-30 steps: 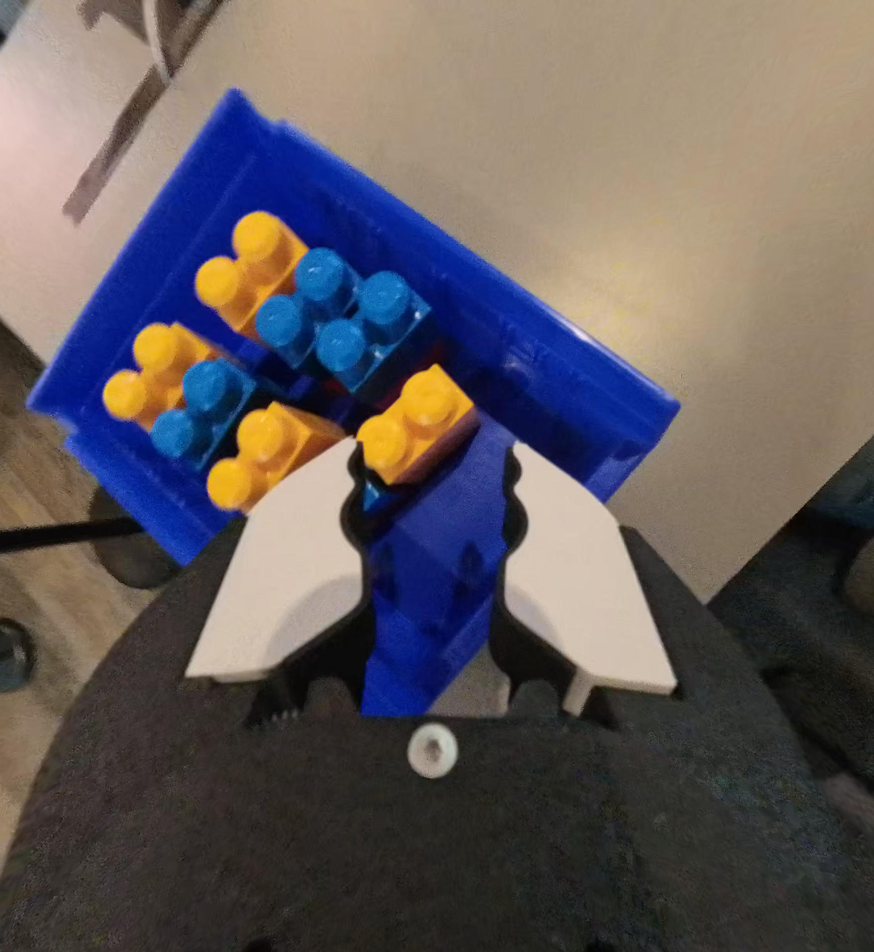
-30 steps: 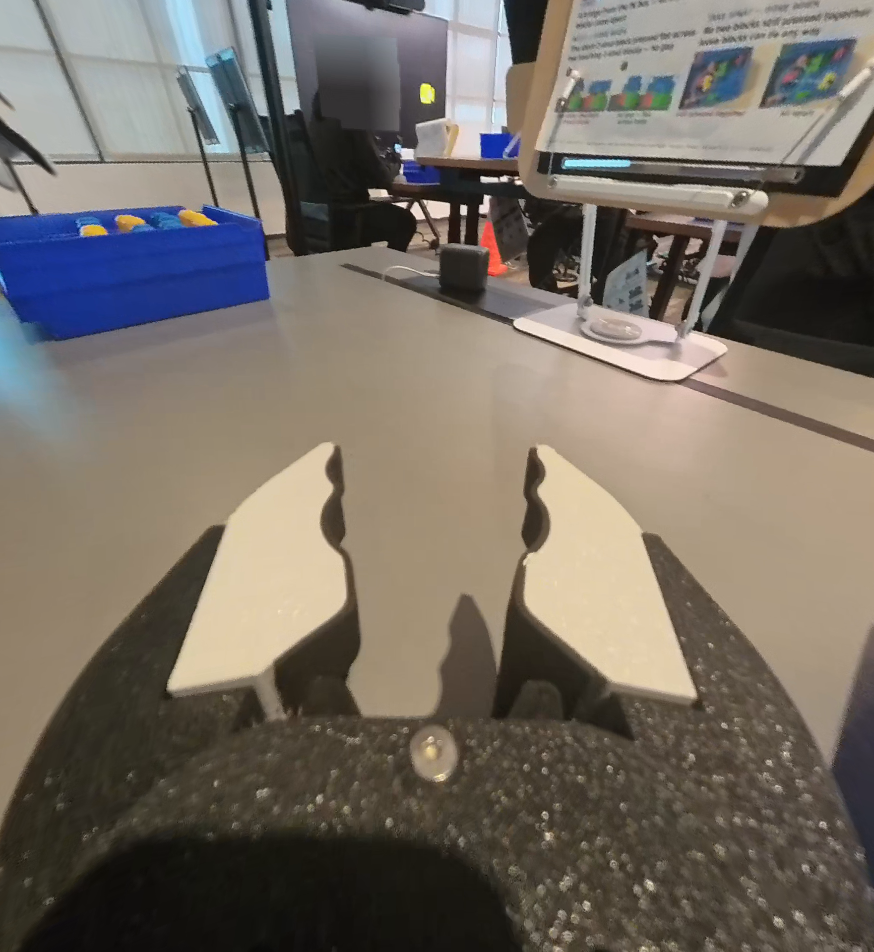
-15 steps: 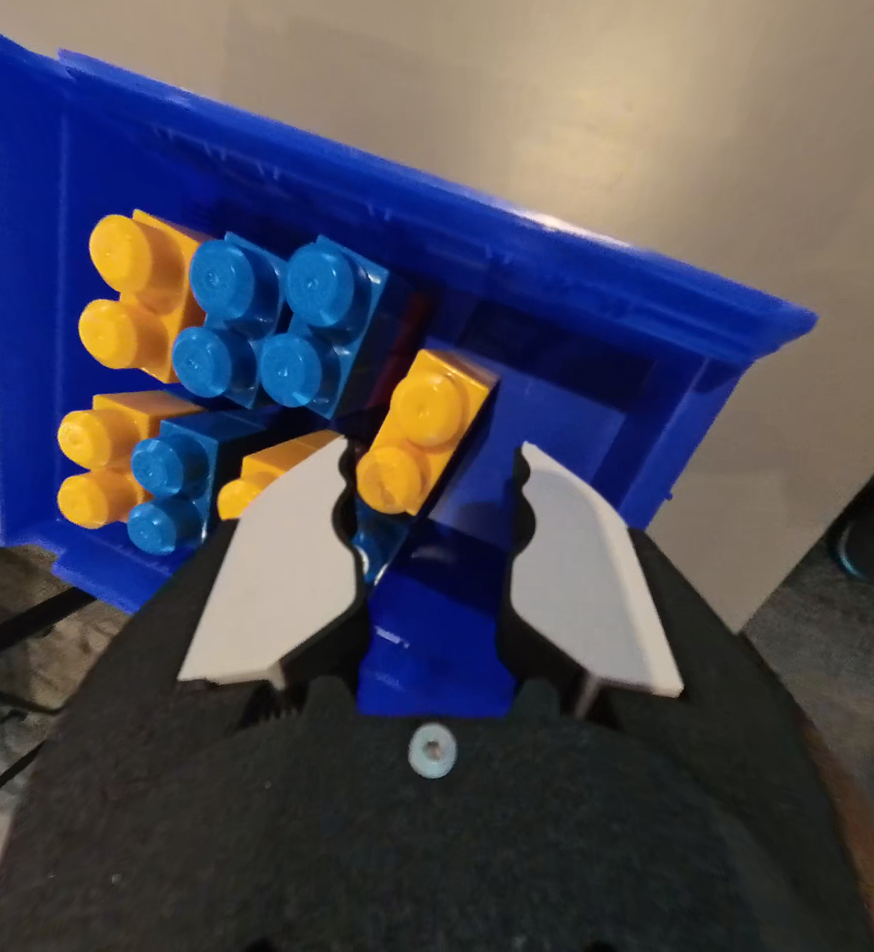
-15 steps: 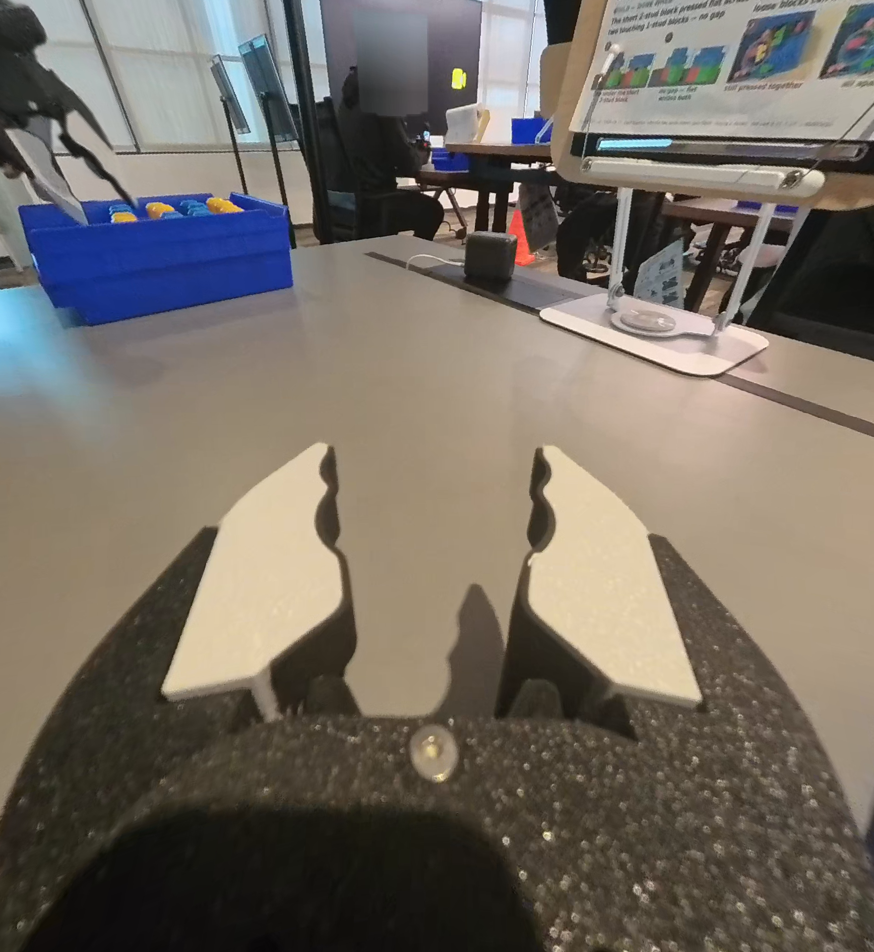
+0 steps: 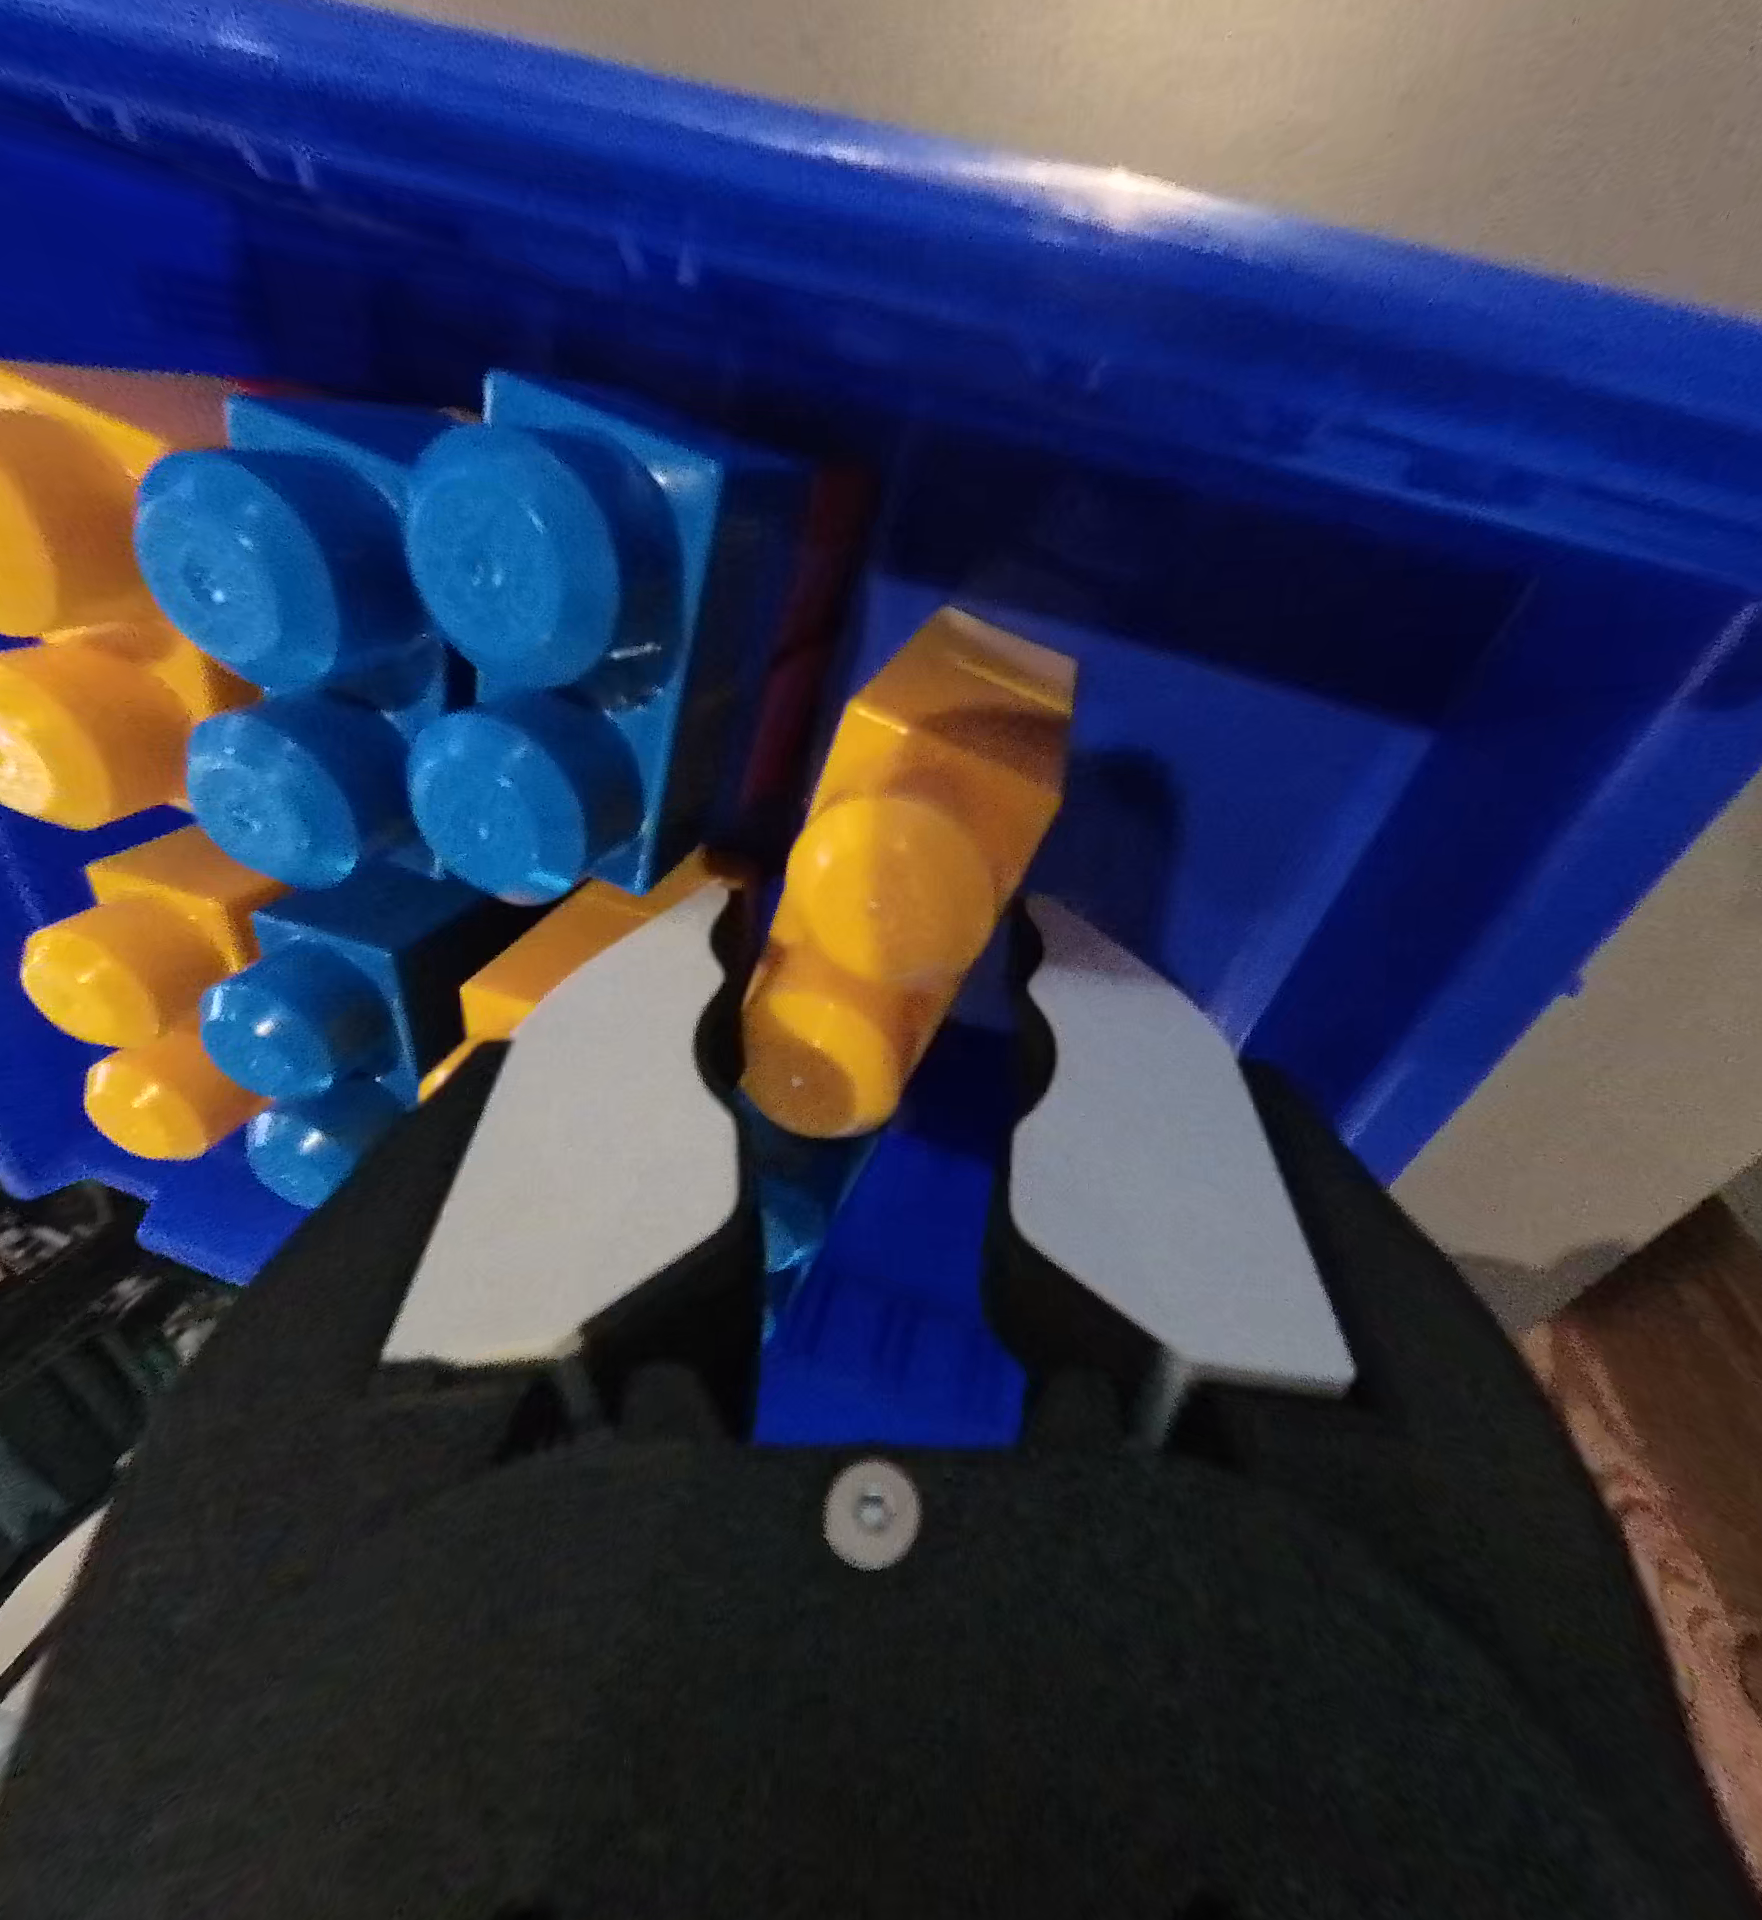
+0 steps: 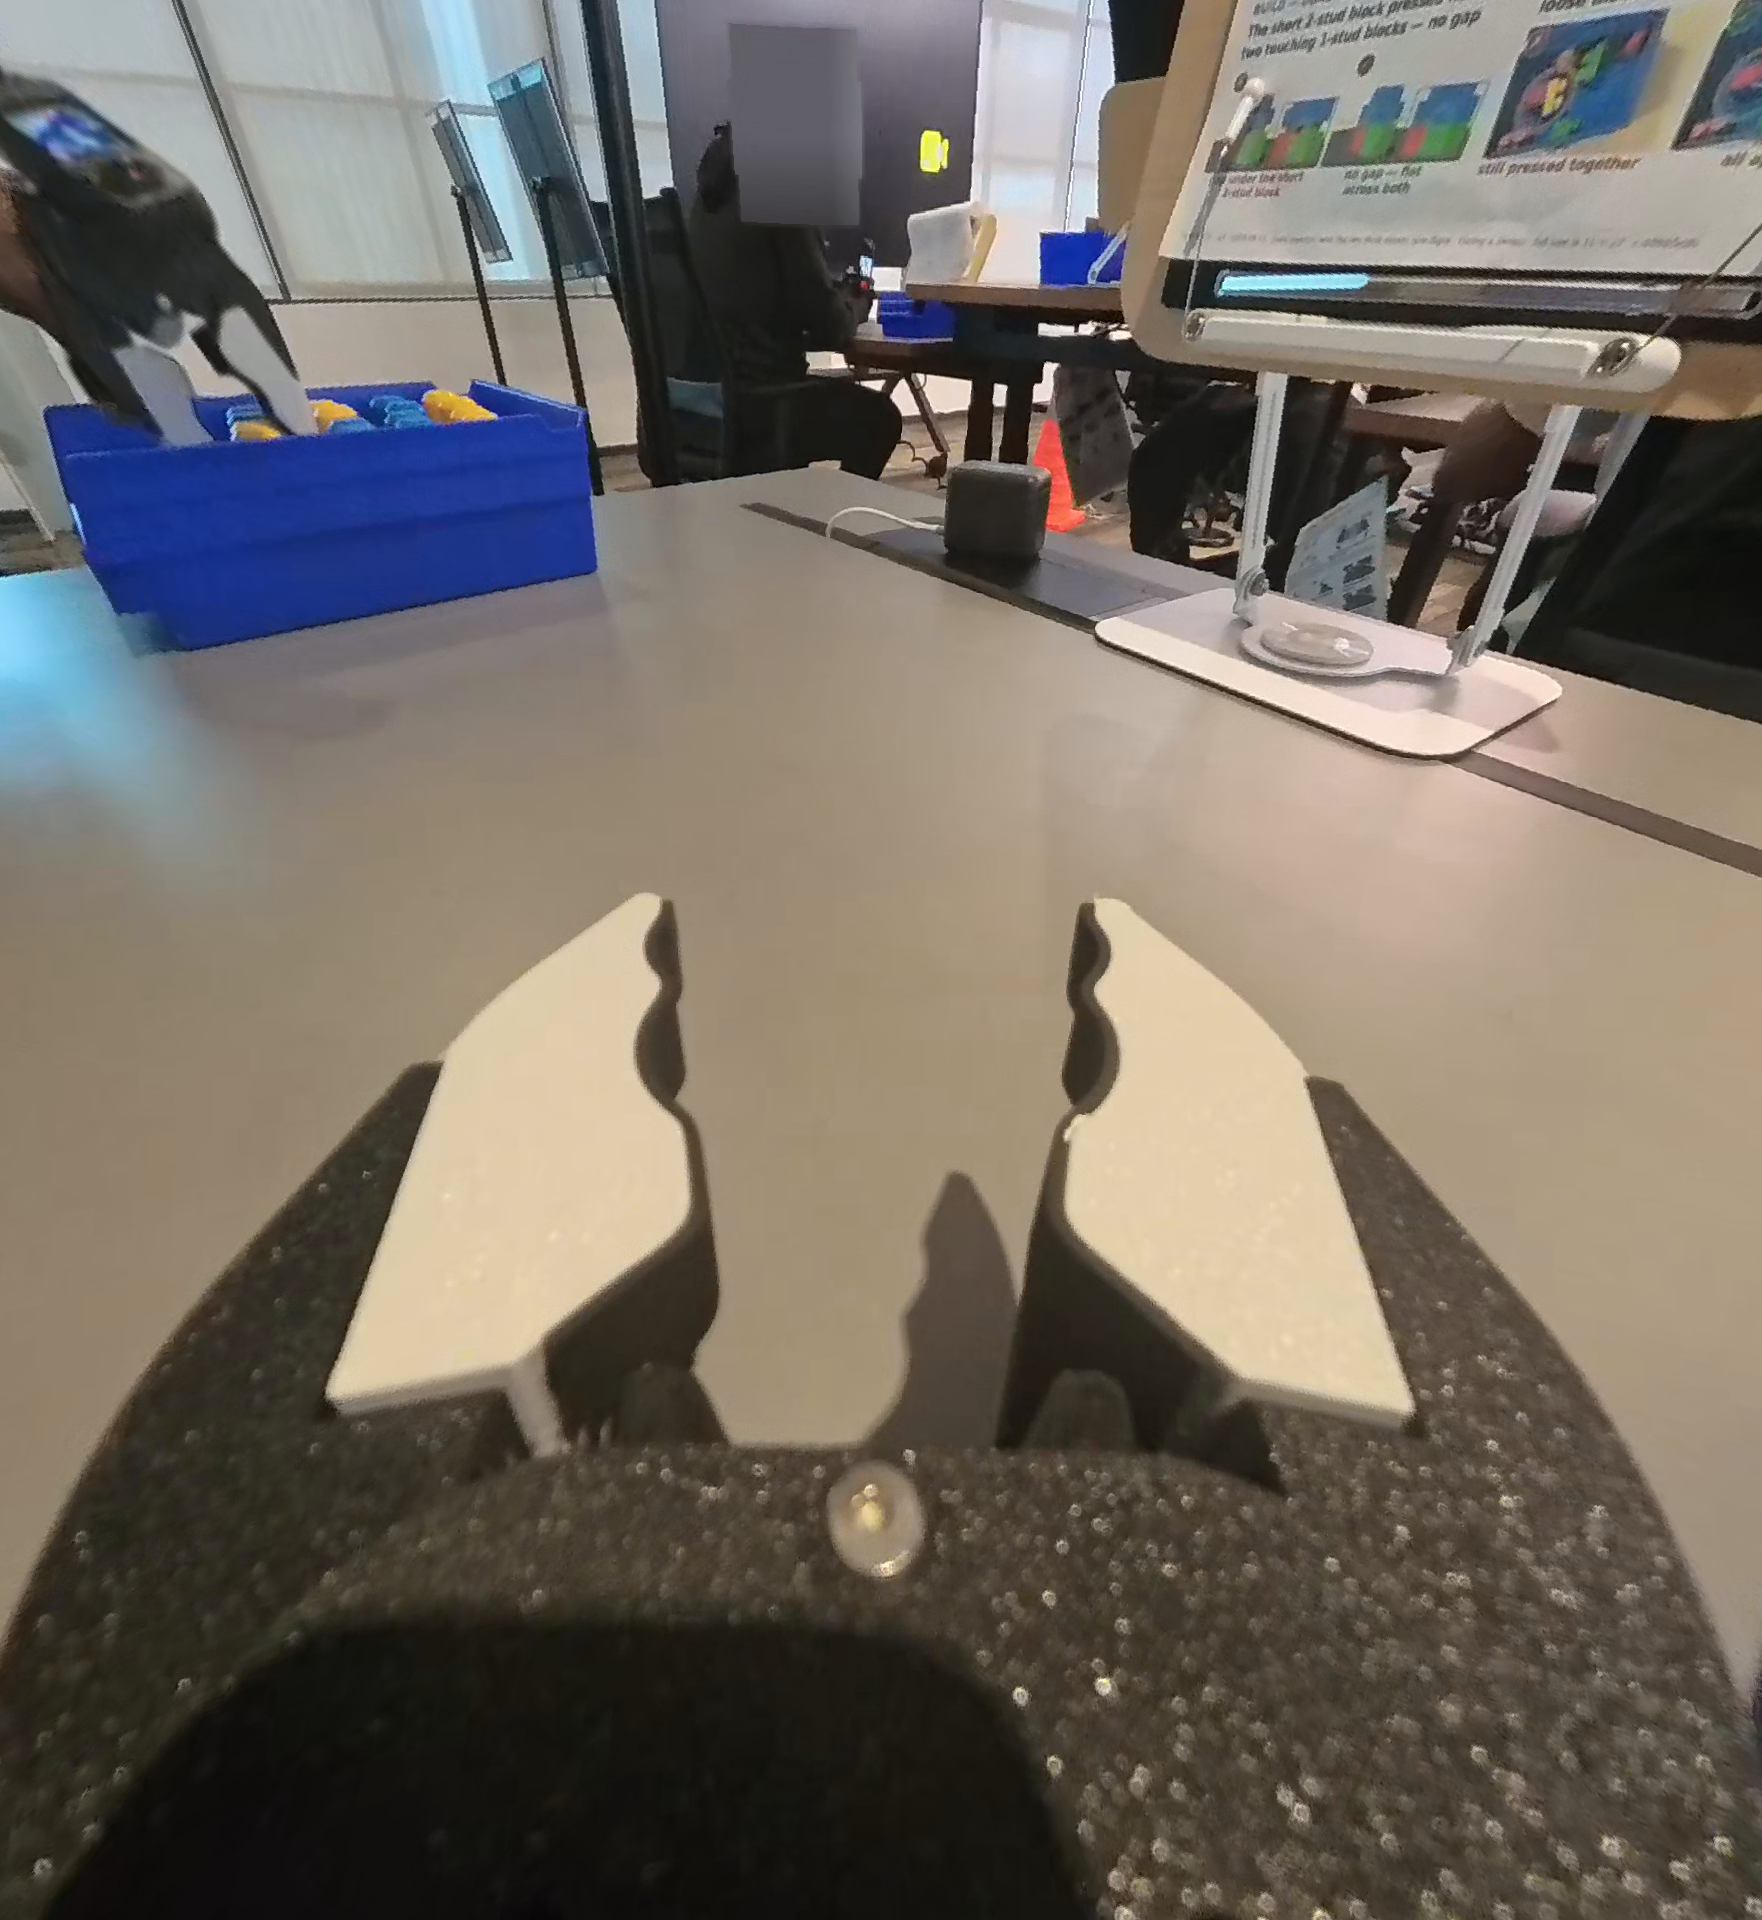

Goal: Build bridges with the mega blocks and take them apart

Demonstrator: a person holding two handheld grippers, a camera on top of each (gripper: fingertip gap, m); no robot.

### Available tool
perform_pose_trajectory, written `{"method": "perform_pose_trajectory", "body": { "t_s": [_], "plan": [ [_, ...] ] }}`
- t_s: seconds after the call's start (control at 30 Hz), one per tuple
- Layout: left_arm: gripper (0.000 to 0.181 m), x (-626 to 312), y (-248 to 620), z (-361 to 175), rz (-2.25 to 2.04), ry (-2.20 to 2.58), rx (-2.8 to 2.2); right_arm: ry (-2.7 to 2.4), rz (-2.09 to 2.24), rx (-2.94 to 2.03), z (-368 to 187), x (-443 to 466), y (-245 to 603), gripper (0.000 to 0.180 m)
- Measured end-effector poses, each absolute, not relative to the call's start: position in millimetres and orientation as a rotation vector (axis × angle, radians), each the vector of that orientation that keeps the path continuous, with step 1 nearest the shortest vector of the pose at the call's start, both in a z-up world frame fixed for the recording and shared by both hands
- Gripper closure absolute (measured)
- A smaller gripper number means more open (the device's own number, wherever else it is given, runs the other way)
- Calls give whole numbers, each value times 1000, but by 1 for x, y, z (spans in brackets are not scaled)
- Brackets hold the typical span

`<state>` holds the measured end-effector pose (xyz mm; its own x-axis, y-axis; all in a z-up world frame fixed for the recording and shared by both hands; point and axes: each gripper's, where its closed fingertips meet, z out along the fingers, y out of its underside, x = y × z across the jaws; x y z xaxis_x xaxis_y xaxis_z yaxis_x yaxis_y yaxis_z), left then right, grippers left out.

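A blue bin (image 5: pixel 1168 343) holds several yellow and blue mega blocks. My left gripper (image 5: pixel 872 920) is open and reaches down into the bin, its fingers on either side of a yellow two-stud block (image 5: pixel 887 925) that lies tilted; I cannot tell whether they touch it. A pair of blue blocks (image 5: pixel 420 644) sits to its left. My right gripper (image 6: pixel 877 914) is open and empty, low over the bare grey table (image 6: pixel 856 748). In the right wrist view the bin (image 6: pixel 337 520) stands at the far left with the left gripper (image 6: pixel 222 405) dipped into it.
A tablet on a white stand (image 6: pixel 1376 665) with an instruction sheet stands at the back right. A small dark cube with a cable (image 6: pixel 996 509) sits on a dark strip at the table's far edge. A person sits behind, at other desks. Tip to tip, the grippers are about 60 centimetres apart.
My left gripper has come down closer into the bin, so the yellow block now sits between its open fingers. The right gripper has stayed low and open, turning slightly.
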<state>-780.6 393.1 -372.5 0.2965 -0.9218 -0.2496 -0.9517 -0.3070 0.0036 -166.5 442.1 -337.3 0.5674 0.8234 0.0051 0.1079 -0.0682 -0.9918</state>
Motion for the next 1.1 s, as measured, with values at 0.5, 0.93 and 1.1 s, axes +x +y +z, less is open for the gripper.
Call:
{"method": "perform_pose_trajectory", "body": {
  "t_s": [0.5,0.93,1.1],
  "plan": [
    [143,-790,394,-349,364,1389,-2666,-806,759,-1534,-332,-168,437,109],
    [143,-657,440,-181,-146,965,-2218,-801,809,-1520,-328,-170,433,108],
    [144,-510,456,-177,-665,943,-1868,-809,833,-1528,-330,-172,433,107]
  ]
}}
